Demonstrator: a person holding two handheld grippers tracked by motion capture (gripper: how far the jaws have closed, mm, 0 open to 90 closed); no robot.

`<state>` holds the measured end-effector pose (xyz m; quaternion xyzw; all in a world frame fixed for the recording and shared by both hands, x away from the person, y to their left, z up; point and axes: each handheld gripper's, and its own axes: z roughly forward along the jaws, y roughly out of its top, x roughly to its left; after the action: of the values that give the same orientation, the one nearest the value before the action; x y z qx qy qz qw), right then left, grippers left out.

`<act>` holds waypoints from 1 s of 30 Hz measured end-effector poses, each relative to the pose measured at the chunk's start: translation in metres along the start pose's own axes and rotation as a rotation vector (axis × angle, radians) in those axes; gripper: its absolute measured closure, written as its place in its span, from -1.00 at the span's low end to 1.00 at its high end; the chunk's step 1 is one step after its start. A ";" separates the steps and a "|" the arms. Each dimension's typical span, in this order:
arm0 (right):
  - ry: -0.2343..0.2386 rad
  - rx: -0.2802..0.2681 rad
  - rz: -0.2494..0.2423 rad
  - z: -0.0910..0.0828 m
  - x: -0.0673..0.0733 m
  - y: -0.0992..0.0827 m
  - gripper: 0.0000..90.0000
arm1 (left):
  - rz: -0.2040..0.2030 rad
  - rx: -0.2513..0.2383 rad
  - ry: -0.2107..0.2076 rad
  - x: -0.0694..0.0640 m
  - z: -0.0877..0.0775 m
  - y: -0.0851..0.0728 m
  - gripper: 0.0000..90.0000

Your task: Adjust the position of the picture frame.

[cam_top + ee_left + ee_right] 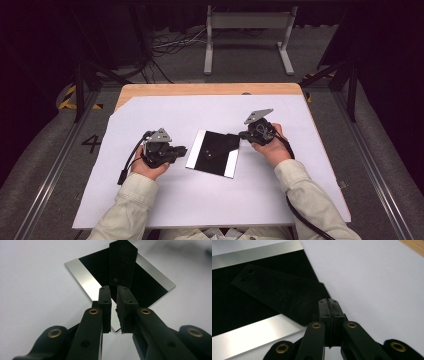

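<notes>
White sheet (200,195) covers the wooden tabletop (210,89); a black-and-silver plate (214,152) lies mid-sheet, with wide bare room all round. The floor is marked "4" (91,143).

From the left gripper (114,293), its fingers stand slightly apart over the plate's near edge (85,280), holding nothing; a black strip (123,262) lies on the plate.

From the right gripper (329,305), fingers are pressed together at the strip's end (287,295); whether they pinch it I cannot tell.

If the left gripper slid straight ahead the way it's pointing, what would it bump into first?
Most likely the black plate with silver edges. The left gripper points at it, its fingers a little apart over the near corner. The black strip lies farther on. How high the fingers sit above the plate is unclear.
</notes>
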<state>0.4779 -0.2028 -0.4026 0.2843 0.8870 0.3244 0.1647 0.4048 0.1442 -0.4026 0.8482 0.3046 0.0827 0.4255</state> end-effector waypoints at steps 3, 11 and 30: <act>-0.006 -0.003 -0.004 0.007 -0.007 0.003 1.00 | -0.003 0.000 0.003 -0.001 0.000 0.000 0.82; 0.027 0.019 0.019 0.029 -0.022 0.000 1.00 | 0.003 0.001 -0.006 -0.001 0.000 0.000 0.83; 0.090 0.117 -0.115 0.034 -0.011 0.001 1.00 | -0.013 -0.006 0.008 0.002 -0.008 -0.002 0.85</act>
<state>0.5035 -0.1922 -0.4258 0.2274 0.9257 0.2745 0.1263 0.4021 0.1518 -0.3994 0.8445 0.3116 0.0839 0.4273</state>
